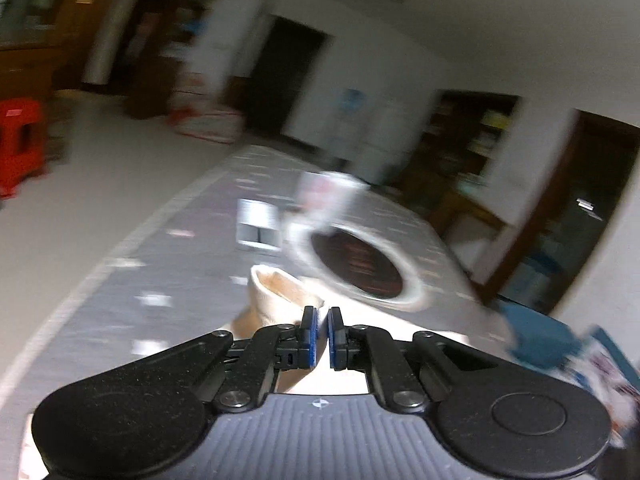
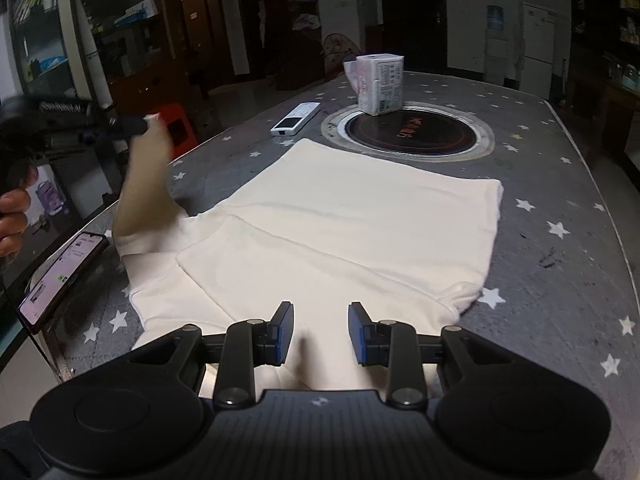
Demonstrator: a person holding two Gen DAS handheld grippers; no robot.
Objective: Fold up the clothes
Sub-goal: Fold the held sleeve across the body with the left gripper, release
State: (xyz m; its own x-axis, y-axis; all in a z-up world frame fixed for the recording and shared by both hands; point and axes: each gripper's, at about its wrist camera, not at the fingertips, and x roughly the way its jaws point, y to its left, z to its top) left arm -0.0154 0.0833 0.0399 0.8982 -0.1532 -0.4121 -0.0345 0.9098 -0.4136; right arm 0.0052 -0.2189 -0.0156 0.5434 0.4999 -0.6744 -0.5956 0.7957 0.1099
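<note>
A cream T-shirt (image 2: 340,220) lies flat on the grey star-print table (image 2: 560,248), partly folded. Its left sleeve (image 2: 140,188) is pulled up off the table. My left gripper (image 1: 323,320) is shut on that sleeve (image 1: 276,292), with cloth pinched between the blue pads. The right wrist view shows this left gripper (image 2: 146,122) raised at the table's left edge, held by a hand (image 2: 14,208). My right gripper (image 2: 320,320) hovers over the shirt's near edge. Its jaws stand apart with cloth lying below them, and the pads press on nothing.
A round black hob (image 2: 408,132) is set in the table behind the shirt, with a tissue pack (image 2: 380,84) on its rim. A white remote (image 2: 296,118) lies left of it. A lit phone (image 2: 60,276) rests at the near left edge. A red stool (image 1: 20,148) stands on the floor.
</note>
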